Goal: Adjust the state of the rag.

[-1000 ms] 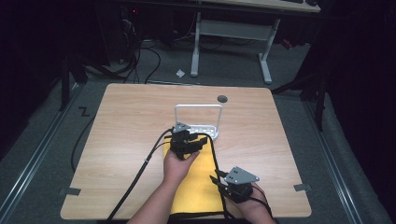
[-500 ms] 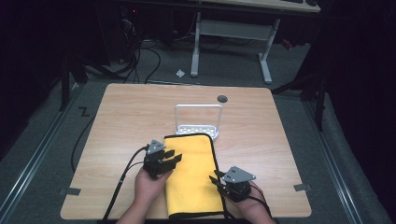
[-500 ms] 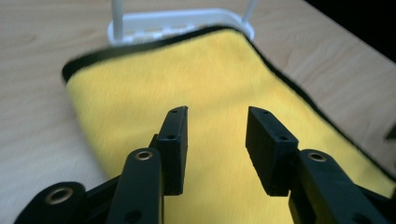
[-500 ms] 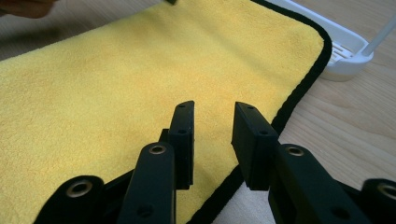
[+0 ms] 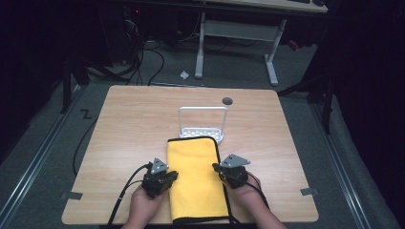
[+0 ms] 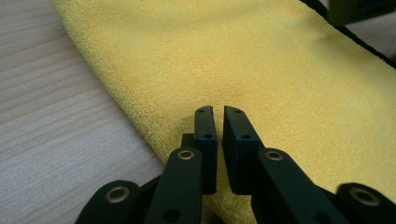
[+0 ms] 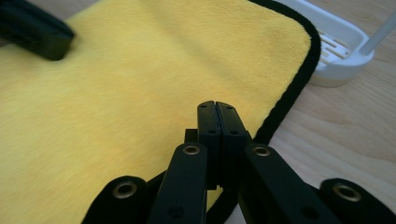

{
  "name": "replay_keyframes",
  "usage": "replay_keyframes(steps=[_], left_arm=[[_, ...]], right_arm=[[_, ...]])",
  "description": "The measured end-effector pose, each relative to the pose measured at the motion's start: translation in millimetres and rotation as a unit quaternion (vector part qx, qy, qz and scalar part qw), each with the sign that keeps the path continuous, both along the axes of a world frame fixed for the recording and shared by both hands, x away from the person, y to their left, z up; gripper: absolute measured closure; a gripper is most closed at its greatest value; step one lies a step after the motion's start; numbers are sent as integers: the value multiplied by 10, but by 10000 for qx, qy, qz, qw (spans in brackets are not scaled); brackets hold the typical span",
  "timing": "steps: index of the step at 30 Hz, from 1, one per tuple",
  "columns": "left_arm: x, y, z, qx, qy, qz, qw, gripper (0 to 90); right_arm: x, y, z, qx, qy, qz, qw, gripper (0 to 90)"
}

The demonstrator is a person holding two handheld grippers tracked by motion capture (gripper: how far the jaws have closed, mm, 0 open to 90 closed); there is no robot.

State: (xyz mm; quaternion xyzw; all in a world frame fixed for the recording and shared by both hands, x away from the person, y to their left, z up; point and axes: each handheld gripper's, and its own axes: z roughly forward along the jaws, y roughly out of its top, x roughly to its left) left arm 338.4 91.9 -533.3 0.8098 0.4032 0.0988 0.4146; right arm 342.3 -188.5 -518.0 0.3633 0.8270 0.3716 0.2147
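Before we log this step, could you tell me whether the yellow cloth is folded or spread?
Folded: the yellow cloth lies as a narrow strip with a rounded fold along one long edge.

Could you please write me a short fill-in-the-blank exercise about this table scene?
1. The folded cloth with black trim is coloured ____.
2. The white plastic rack stands at the cloth's ____ end.
3. The left gripper sits at the cloth's left edge; the right gripper at its ____ edge.

Missing words: yellow; far; right

left hand-held gripper (image 5: 168, 177) closed, right hand-held gripper (image 5: 220, 169) closed
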Motion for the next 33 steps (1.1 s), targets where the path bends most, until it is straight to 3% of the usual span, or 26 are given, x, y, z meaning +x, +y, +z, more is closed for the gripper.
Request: replay_keyframes(steps=[5, 12, 18, 22, 26, 28, 29, 31, 33], left_arm=[[-11, 53, -13, -103, 42, -70, 9999, 837], [-139, 40, -1, -46, 85, -229, 9997, 836], [-300, 11, 24, -91, 349, -636, 9973, 826], [-272, 23, 38, -189, 415, -694, 9965, 777], [-144, 100, 64, -360, 218, -281, 9987, 691], [-30, 129, 63, -316, 79, -47, 9995, 620], [38, 142, 61, -321, 51, 118, 9994, 583], [177, 161, 54, -530, 90, 398, 9978, 512], [325, 128, 50, -531, 126, 548, 9970, 458]], right_arm=[[191, 6, -108, -86, 339, -135, 9993, 873], [-63, -38, -108, -232, 257, 95, 9994, 872], [-310, -154, -97, -202, 344, 273, 9988, 861], [-428, -185, -99, -202, 335, 333, 9987, 846], [-421, -173, -99, -231, 351, 346, 9985, 841], [-407, -180, -101, -189, 366, 360, 9985, 839], [-401, -185, -103, -164, 372, 376, 9985, 839], [-390, -193, -100, -153, 397, 411, 9983, 838], [-379, -198, -99, -156, 405, 447, 9981, 837]])
